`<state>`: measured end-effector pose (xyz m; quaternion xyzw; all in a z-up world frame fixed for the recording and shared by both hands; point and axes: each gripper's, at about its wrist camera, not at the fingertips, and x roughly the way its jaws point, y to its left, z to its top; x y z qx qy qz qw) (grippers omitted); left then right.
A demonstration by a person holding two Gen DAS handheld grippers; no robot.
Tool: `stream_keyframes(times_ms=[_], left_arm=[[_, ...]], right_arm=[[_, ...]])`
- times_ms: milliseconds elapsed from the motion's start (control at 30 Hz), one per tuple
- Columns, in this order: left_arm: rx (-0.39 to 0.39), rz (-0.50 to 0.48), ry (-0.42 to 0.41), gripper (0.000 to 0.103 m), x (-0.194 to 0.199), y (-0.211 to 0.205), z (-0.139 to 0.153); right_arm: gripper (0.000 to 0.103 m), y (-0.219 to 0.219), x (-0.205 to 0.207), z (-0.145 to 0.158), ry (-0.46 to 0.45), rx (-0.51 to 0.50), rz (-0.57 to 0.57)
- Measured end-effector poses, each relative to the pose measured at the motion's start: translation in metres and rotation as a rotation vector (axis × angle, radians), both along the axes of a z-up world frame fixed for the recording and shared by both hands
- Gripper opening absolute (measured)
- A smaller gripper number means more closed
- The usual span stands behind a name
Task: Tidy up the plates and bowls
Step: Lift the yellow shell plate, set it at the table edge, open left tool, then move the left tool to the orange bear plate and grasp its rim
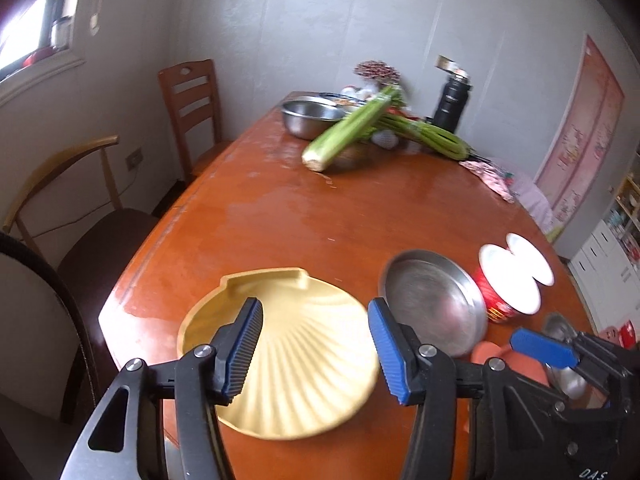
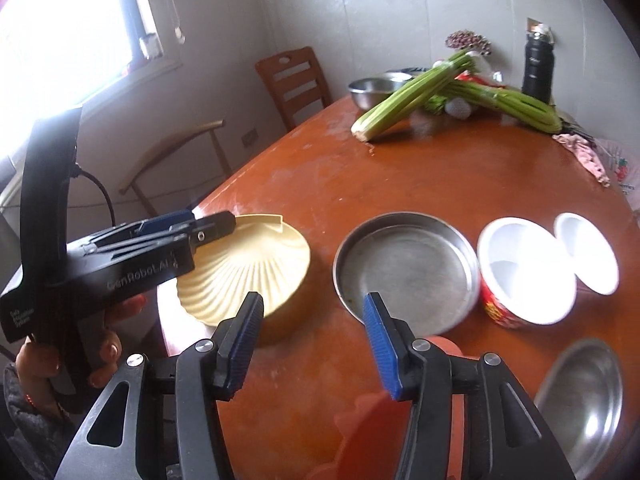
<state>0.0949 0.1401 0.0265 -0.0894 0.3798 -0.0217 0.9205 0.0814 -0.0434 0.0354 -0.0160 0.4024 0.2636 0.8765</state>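
Table [image 1: 304, 216]: I am working between picks, both tools hovering over its near end.

Yellow shell-shaped plate [image 1: 312, 360]: lying under my left gripper [image 1: 316, 344], whose jaws are standing apart, grasping nothing.

Steel pan [image 2: 408, 264]: sitting just ahead of my right gripper [image 2: 314, 344], likewise released and empty. I am judging it the next pick; that is calling for a rim grip.

Red instant-noodle cup [image 2: 520, 276]: right of the pan.

Steel bowl [image 2: 580, 400] and an orange dish [image 2: 360, 420]: both cut off, shapes unclear.

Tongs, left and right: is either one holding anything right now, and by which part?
Nothing is held. The left tongs and right tongs are both open, empty, above the table.
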Motion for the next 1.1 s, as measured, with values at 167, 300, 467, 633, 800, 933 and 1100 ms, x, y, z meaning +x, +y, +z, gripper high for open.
stream_keyframes(times_ms=[167, 300, 467, 633, 800, 933, 1100], left_arm=[[0.005, -0.082, 0.002, 0.055, -0.016, -0.034, 0.004], [0.013, -0.133, 0.019, 0.055, -0.026, -0.06, 0.001], [0.025, -0.18, 0.035, 0.056, -0.034, -0.089, -0.004], [0.04, -0.208, 0.064, 0.056, -0.035, -0.108, -0.013], [0.058, -0.227, 0.09, 0.056, -0.034, -0.12, -0.024], [0.073, -0.235, 0.107, 0.056, -0.033, -0.128, -0.032], [0.083, -0.25, 0.127, 0.056, -0.031, -0.134, -0.039]], right_arm=[[0.055, -0.031, -0.024, 0.005, -0.019, 0.01, -0.039], [0.055, -0.057, -0.041, 0.006, -0.03, 0.014, -0.081], [0.055, -0.083, -0.062, 0.001, -0.026, 0.012, -0.115], [0.055, -0.101, -0.077, -0.009, -0.006, 0.016, -0.134], [0.055, -0.119, -0.088, -0.019, 0.012, 0.018, -0.152], [0.055, -0.128, -0.093, -0.026, 0.027, 0.02, -0.166], [0.055, -0.137, -0.095, -0.035, 0.054, 0.017, -0.187]])
